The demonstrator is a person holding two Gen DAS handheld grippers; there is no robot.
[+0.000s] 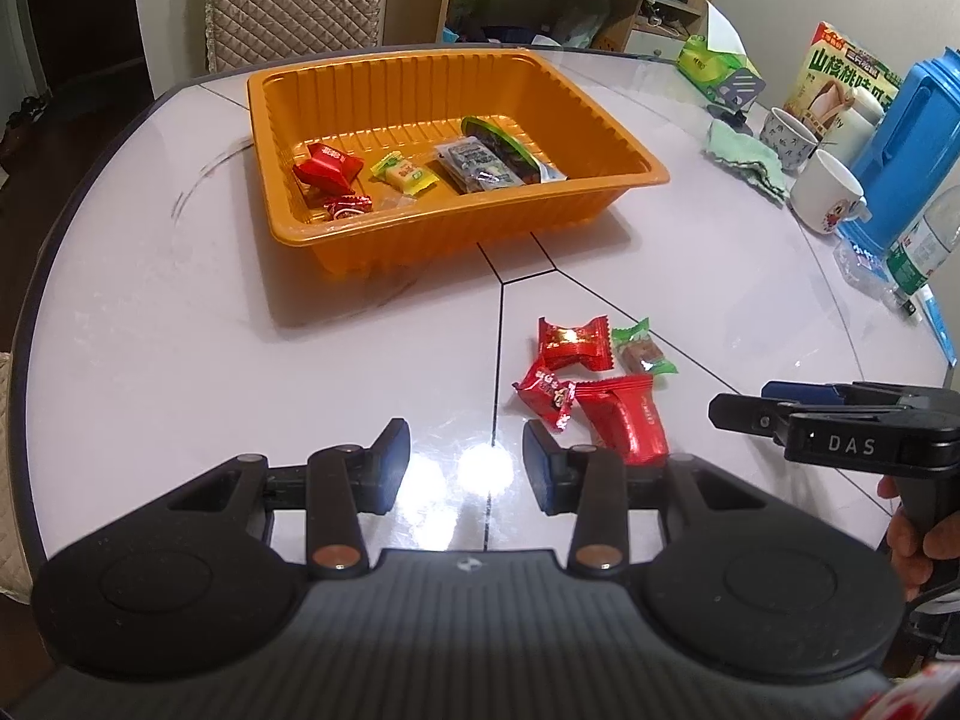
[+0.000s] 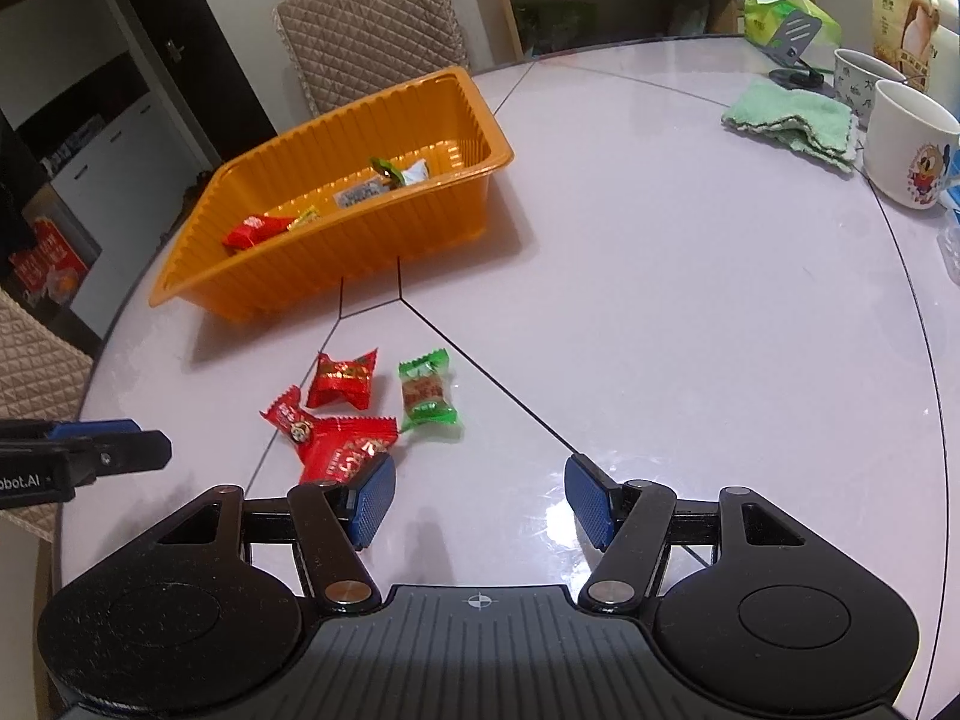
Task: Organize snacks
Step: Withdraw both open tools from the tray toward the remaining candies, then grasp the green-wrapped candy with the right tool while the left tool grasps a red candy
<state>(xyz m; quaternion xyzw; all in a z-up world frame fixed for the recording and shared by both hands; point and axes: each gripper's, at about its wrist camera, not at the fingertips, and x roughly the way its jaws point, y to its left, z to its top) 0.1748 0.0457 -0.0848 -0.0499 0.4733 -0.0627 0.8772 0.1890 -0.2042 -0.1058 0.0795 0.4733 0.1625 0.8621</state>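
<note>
An orange tray [image 1: 336, 84] at the table's far side holds red packets [image 1: 327, 169], a yellow candy [image 1: 405, 173] and dark packets [image 1: 480, 165]. Nearer lie a red candy [image 1: 575, 343], a green-wrapped candy [image 1: 643, 354], a small red packet [image 1: 546, 393] and a larger red packet [image 1: 627, 420]. My left gripper [image 1: 465, 450] is open over bare table, its right finger beside the larger red packet. My right gripper [image 2: 480, 480] is open, nothing between its fingers; its left pad is at the larger red packet [image 2: 348, 450], and the green candy [image 2: 427, 396] lies just ahead.
Along the right side stand two mugs [image 1: 825, 192], a blue jug [image 1: 906, 138], a green cloth [image 1: 747, 159], a tissue pack [image 1: 711, 63], a snack box [image 1: 840, 78] and a plastic bottle [image 1: 924, 246]. A quilted chair [image 2: 372, 24] stands behind the tray.
</note>
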